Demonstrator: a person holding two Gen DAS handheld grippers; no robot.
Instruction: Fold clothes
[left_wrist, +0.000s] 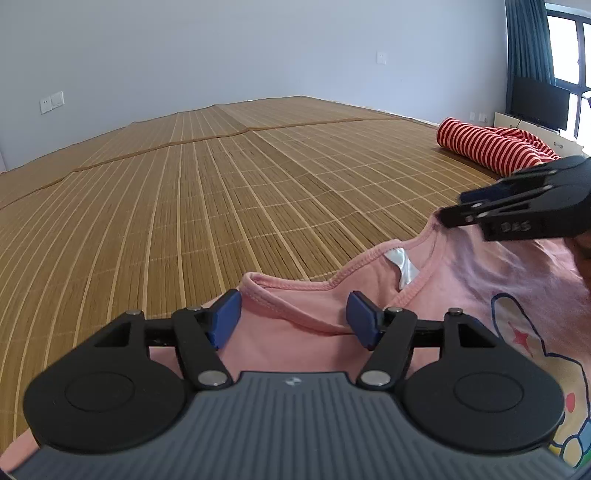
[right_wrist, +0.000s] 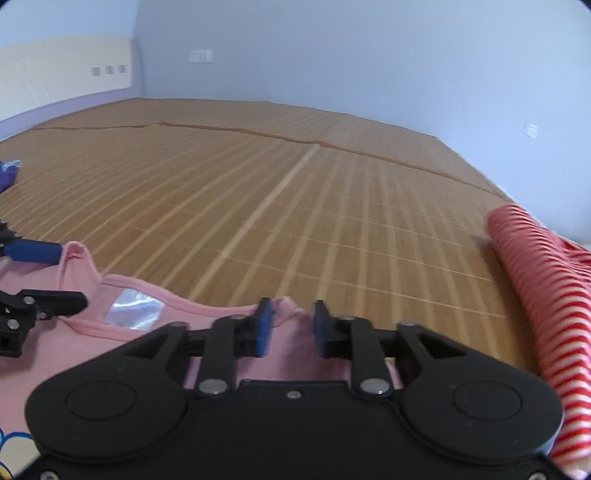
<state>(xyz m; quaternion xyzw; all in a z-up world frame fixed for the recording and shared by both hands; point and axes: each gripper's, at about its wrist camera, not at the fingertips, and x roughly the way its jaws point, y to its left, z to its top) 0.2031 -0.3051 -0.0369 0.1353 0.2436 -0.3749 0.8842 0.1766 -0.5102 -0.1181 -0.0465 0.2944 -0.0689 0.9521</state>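
Left wrist view puts the pink shirt (left_wrist: 314, 325) right at the camera, lying on the bamboo mat (left_wrist: 207, 192) with its neckline and white label turned toward the open mat and a cartoon print showing on its front at the right edge. The left tool (left_wrist: 293, 319) sits over one shoulder of that collar with its blue pads spread wide; the collar rim lies between them but neither pad presses on it, so nothing is clamped. At the right of this view the right tool (left_wrist: 469, 208) reaches in over the other shoulder. From the right wrist view, the right tool (right_wrist: 291, 326) has its pads parted to a narrower gap, with a small ridge of pink fabric (right_wrist: 288, 343) standing in that gap; this view is blurred, yet the pads look clear of the cloth, so I judge it released rather than gripped. Well apart to the right lies a red striped garment (left_wrist: 491, 146), rolled into a loose tube. As for progress, the shirt looks laid down flat with its top edge just set in place, and no fold across the body is visible yet; sleeves and hem are out of view, so most of the folding appears still to come.
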